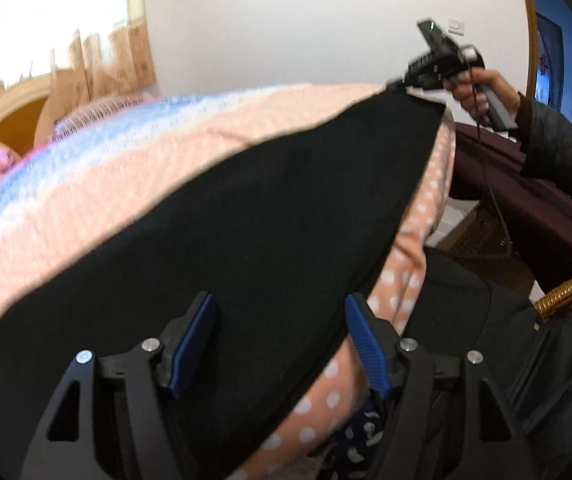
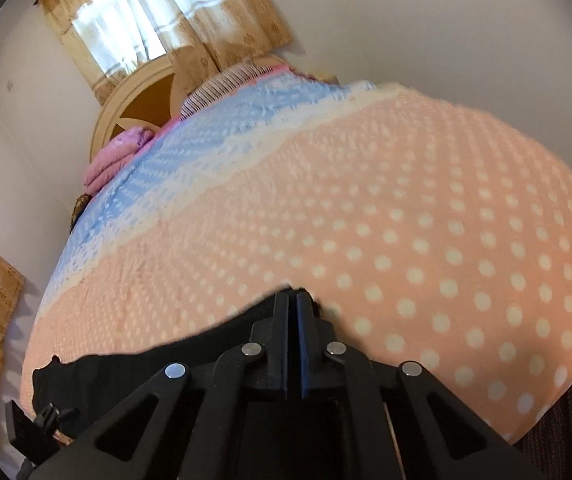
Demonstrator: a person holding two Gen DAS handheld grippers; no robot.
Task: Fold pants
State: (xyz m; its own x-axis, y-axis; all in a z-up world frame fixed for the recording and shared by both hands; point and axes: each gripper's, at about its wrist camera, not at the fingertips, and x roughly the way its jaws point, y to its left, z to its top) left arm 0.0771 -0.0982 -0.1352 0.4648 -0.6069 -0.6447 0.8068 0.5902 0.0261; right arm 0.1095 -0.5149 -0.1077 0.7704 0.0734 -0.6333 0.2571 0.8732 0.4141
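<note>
Black pants [image 1: 225, 248] are lying spread along the near edge of the bed [image 2: 426, 220], on the pink polka-dot blanket. Left hand-held gripper [image 1: 281, 344] is hovering over the cloth, jaws apart, gripping nothing. Right hand-held gripper [image 2: 292, 300] is pinching a far corner of the pants, jaws together (looking slightly lifted). Fabric is looking soft, light, floppy; likely sagging when raised, so grabbing corners or hems seems best.

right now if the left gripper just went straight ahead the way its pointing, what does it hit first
Most likely the black pants: the open left gripper points across the cloth spread on the polka-dot bedspread. Depth is unclear, so it might skim above them.
</note>
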